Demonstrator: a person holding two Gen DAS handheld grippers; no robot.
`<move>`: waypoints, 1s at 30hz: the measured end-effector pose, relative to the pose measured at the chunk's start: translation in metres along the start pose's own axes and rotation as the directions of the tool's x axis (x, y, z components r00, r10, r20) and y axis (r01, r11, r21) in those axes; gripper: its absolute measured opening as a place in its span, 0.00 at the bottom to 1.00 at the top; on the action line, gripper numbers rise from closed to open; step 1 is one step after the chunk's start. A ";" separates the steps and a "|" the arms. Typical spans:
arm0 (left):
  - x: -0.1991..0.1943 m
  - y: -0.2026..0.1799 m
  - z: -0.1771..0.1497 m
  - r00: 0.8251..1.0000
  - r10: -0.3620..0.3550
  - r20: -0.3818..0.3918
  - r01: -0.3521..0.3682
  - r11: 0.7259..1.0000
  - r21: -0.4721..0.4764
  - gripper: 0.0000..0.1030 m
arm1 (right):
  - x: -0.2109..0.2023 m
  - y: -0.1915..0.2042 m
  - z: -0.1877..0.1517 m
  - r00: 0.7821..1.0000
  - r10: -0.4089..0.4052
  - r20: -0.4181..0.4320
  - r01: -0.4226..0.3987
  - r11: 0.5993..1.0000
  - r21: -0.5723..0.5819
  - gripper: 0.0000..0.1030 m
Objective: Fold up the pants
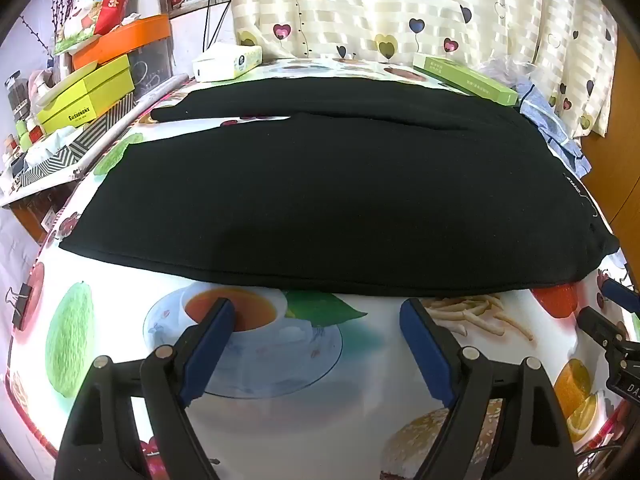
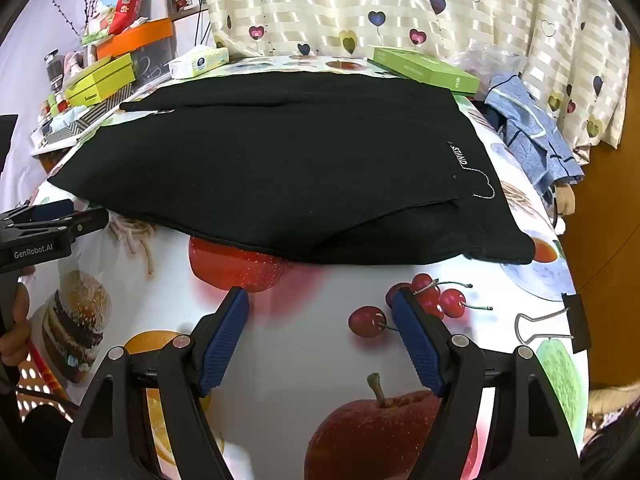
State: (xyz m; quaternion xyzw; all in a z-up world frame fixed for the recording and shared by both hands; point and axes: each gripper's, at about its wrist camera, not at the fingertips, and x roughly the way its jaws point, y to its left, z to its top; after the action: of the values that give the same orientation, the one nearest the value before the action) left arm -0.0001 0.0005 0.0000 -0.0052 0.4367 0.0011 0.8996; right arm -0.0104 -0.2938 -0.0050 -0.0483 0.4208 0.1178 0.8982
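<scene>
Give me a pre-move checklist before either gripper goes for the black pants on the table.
1. Left gripper open with nothing between its pads: ok.
2. Right gripper open with nothing between its pads: ok.
3. Black pants spread flat on the printed tablecloth, both legs showing: ok.
4. Near hem of the pants free of other things and facing both grippers: ok.
5. Far side clear: not ok, the green box sits right at the pants' far edge, and the blue garment lies close beside them.
6. Cloth under the pants smooth: cannot tell, it is covered.
</scene>
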 end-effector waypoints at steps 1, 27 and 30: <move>0.000 0.000 0.000 1.000 0.004 -0.002 -0.004 1.000 0.003 0.84 | 0.000 0.000 0.000 1.000 -0.002 -0.001 0.002 1.000 -0.002 0.72; -0.002 0.000 -0.002 1.000 0.011 0.007 -0.011 1.000 0.002 0.84 | -0.001 0.001 -0.001 1.000 -0.002 0.004 0.002 1.000 -0.006 0.72; -0.002 0.002 -0.001 1.000 0.011 0.003 -0.011 1.000 0.000 0.84 | -0.001 0.001 -0.001 1.000 -0.002 0.001 0.002 1.000 -0.006 0.72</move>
State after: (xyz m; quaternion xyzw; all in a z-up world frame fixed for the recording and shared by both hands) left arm -0.0023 0.0022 0.0006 -0.0028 0.4356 0.0059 0.9001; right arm -0.0116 -0.2932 -0.0050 -0.0514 0.4200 0.1183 0.8983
